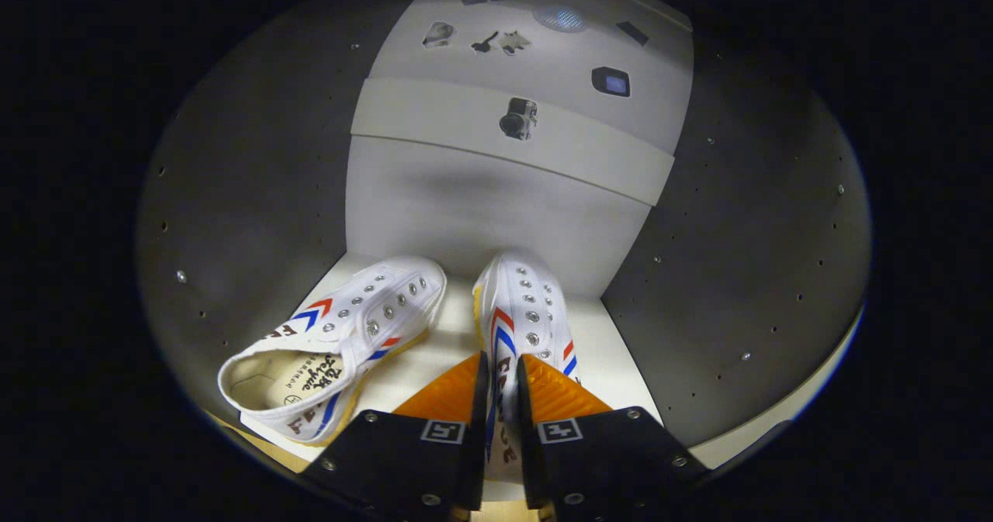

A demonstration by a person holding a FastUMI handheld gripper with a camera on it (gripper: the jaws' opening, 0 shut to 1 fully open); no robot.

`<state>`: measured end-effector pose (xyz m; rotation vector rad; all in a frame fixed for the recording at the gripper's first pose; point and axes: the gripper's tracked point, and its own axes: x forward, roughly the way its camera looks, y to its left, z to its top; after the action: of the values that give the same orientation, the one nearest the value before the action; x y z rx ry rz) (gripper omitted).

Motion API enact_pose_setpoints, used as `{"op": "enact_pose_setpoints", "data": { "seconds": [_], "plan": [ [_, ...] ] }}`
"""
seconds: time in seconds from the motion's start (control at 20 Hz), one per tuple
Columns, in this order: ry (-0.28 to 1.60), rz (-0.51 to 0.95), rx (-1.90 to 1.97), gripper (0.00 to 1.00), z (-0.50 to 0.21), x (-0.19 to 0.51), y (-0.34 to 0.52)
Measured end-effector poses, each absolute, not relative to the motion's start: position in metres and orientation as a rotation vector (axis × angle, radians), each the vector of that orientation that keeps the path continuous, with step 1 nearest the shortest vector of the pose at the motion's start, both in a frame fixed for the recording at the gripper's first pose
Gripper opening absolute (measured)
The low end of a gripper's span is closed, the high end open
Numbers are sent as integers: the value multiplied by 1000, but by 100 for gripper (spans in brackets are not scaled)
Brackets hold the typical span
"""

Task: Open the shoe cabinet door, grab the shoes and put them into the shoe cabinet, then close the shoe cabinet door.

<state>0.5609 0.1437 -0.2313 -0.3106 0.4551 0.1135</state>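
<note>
Looking into the cabinet (256, 196), we list two white shoes on its pale shelf (613, 351), both toes pointing at the back wall (496, 212).

Item one: right shoe (521, 305), upright, toe just short of the back wall. The fingers (503, 398) stand narrow and clamp its side wall between them, one on each face. Its heel and opening are hidden behind the fingers; printed lettering runs down the strip of canvas in the gap, too squeezed for us to make out.

Item two: left shoe (341, 343), beside the first and apart from it, turned at an angle, heel toward the left side panel. Its opening and insole show; part of its sole edge is covered by the left finger's housing.

Item three: a crossbar (434, 119) spans the back wall above the shoes. Small dark shapes (518, 117) sit on it and on the panel above; we cannot tell what they are.

Side panels are shadowed, dotted with peg holes.
</note>
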Motion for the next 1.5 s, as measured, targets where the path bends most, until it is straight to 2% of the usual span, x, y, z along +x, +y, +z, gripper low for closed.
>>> {"op": "enact_pose_setpoints", "data": {
  "seconds": [0.05,0.2,0.25,0.3,0.35,0.45,0.7,1.05,1.5],
  "plan": [
    [430,112,-314,31,-225,559,145],
    [361,108,-341,43,-199,539,143],
    [338,118,-340,56,-188,527,144],
    [315,130,-333,62,-178,514,147],
    [291,138,-324,77,-167,500,148],
    [237,155,-296,88,-145,471,151],
    [157,199,-266,95,-104,386,151],
    [114,206,-241,95,-72,272,133],
    [71,108,-201,95,-28,156,47]
  ]
}}
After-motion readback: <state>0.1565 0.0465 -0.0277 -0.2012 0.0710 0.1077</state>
